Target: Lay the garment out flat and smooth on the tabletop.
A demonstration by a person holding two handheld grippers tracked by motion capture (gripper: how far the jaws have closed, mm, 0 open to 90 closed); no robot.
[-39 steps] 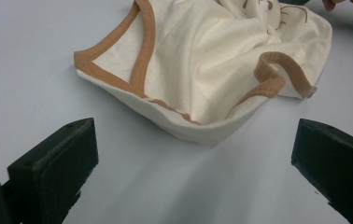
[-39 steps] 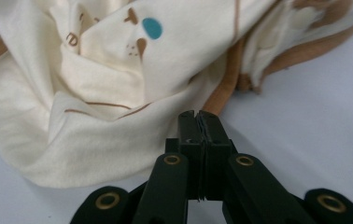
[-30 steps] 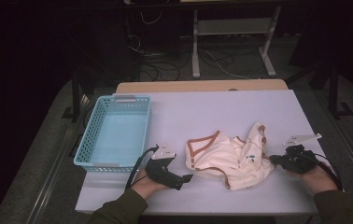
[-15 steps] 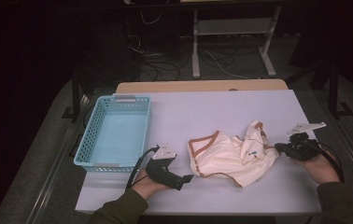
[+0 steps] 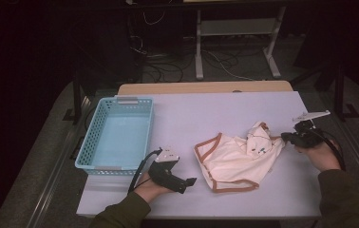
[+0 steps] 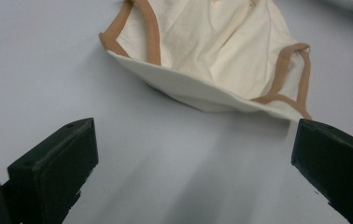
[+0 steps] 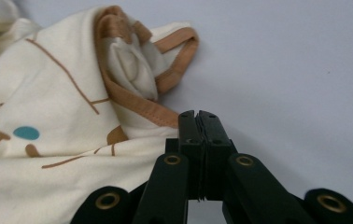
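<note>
The cream baby garment [image 5: 237, 159] was spread mid-surface, right of the blue basket [image 5: 116, 133]. Its edge was pinched in the clamped-tight right gripper [image 5: 286, 137], probably to tug it flat. The left gripper [image 6: 188, 154] was parked nearby, jaws wide apart, nothing grabbed.
</note>
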